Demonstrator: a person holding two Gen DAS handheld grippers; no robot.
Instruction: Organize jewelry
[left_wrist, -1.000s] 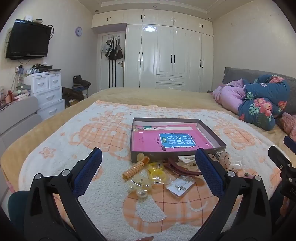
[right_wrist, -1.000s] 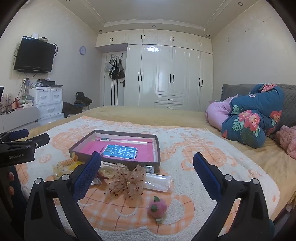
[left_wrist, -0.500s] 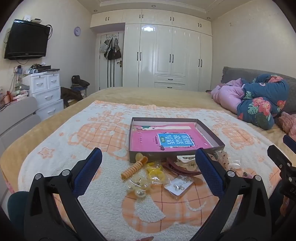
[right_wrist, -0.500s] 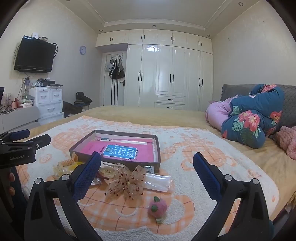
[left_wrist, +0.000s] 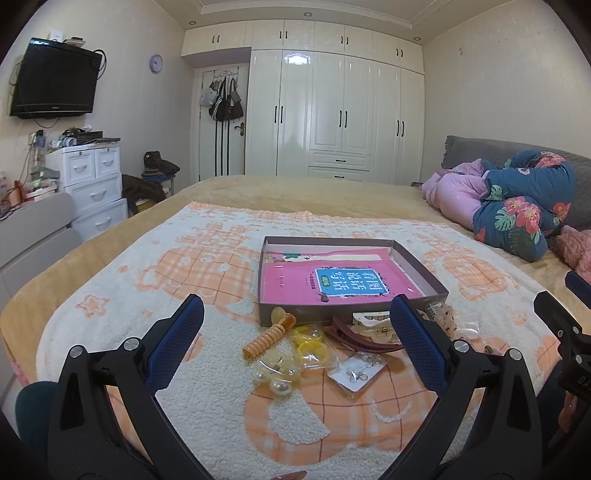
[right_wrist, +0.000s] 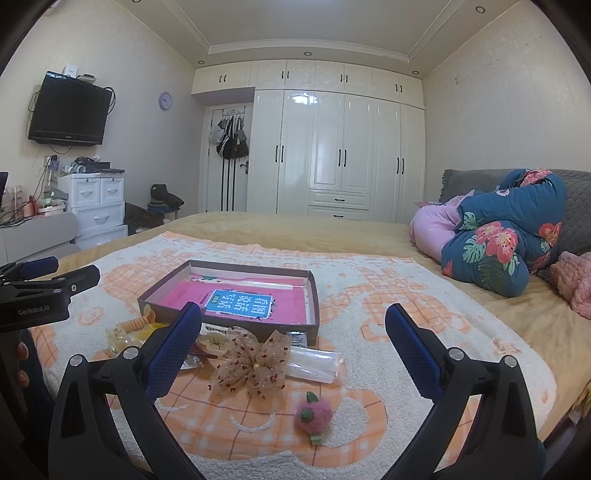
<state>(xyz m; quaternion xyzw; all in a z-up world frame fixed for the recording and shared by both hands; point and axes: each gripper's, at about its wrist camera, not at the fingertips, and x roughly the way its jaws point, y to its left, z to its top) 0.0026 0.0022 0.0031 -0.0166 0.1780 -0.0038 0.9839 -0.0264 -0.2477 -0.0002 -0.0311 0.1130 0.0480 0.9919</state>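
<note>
You held both the left gripper (left_wrist: 295, 332) and right gripper (right_wrist: 293, 330) wide apart and empty above the bed (left_wrist: 229, 192). The jewelry (left_wrist: 291, 354) lay heaped against the box's (left_wrist: 421, 267) near wall; grabbing there risked snagging neighbouring pieces.

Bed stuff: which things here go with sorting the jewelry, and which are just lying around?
For the job: box, orange spiral hair tie, yellow rings, pearl piece, earring card, bow, pink fuzzy clip.

Lying about: quilt, pink blanket, book in box.
</note>
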